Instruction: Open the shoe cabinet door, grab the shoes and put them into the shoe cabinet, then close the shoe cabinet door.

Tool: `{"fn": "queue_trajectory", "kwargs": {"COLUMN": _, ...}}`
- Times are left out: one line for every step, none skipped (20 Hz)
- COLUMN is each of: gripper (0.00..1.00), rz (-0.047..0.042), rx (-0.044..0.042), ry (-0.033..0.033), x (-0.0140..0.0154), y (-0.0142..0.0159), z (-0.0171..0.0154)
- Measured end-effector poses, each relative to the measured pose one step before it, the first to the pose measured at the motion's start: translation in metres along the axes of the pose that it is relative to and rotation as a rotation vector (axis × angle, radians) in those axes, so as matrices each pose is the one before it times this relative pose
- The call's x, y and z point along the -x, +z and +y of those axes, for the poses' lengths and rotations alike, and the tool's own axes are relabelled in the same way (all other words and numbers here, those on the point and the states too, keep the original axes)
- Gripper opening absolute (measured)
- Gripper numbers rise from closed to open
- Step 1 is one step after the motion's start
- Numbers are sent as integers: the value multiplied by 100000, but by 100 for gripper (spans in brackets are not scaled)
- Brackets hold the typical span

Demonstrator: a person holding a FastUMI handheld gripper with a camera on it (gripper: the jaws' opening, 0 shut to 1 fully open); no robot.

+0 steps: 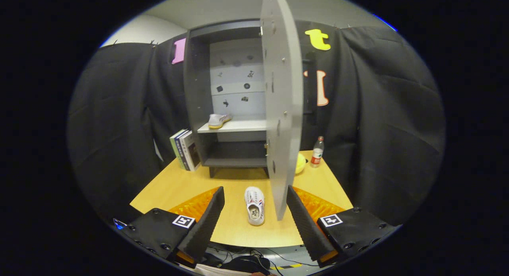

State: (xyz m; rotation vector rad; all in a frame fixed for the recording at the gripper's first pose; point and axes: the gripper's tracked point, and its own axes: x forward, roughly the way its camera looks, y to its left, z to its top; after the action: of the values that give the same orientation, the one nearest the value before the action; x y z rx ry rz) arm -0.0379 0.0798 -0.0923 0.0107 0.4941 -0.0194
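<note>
Tongs (254,204) spread wide, nothing between but shoe on desk (255,205). Open cabinet door (281,105) stands edge-on just ahead of right finger, blocking right side. Cabinet opening left of door unobstructed; one shoe on shelf (218,120) at left, room beside it.

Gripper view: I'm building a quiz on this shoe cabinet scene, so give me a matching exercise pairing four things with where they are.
Things:
1. white shoe with yellow sole
2. white shoe with red and blue stripes
3. clear plastic bottle with red label
4. stack of upright books

Places:
A. on the wooden table, between the open fingers
B. leaning beside the grey cabinet's left wall
C. on the cabinet's white shelf
D. on the table beyond the open grey door

Pairs: 1-C, 2-A, 3-D, 4-B
</note>
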Motion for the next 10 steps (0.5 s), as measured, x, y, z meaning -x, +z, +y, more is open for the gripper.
{"fn": "queue_trajectory", "kwargs": {"gripper": 98, "rz": 799, "rx": 1301, "ry": 3056, "x": -629, "y": -340, "z": 1203}}
{"fn": "queue_trajectory", "kwargs": {"gripper": 98, "rz": 1368, "rx": 1077, "ry": 3389, "x": -655, "y": -557, "z": 1482}}
{"fn": "queue_trajectory", "kwargs": {"gripper": 98, "rz": 2035, "rx": 1022, "ry": 2754, "x": -761, "y": -841, "z": 1247}}
{"fn": "queue_trajectory", "kwargs": {"gripper": 98, "rz": 1970, "rx": 713, "ry": 2218, "x": -802, "y": -719, "z": 1066}}
{"fn": "queue_trajectory", "kwargs": {"gripper": 98, "rz": 2190, "rx": 703, "ry": 1725, "x": -1150, "y": -796, "z": 944}}
{"fn": "queue_trajectory", "kwargs": {"gripper": 98, "rz": 3268, "rx": 1409, "ry": 230, "x": -1179, "y": -869, "z": 721}}
{"fn": "queue_trajectory", "kwargs": {"gripper": 98, "rz": 2889, "rx": 2812, "ry": -521, "x": -1253, "y": -702, "z": 384}}
{"fn": "queue_trajectory", "kwargs": {"gripper": 99, "rz": 2625, "rx": 2455, "ry": 37, "x": -1267, "y": -481, "z": 339}}
{"fn": "queue_trajectory", "kwargs": {"gripper": 99, "rz": 2162, "rx": 364, "ry": 817, "x": -1220, "y": -623, "z": 618}}
{"fn": "queue_trajectory", "kwargs": {"gripper": 99, "rz": 2867, "rx": -1406, "ry": 952, "x": -1211, "y": -644, "z": 294}}
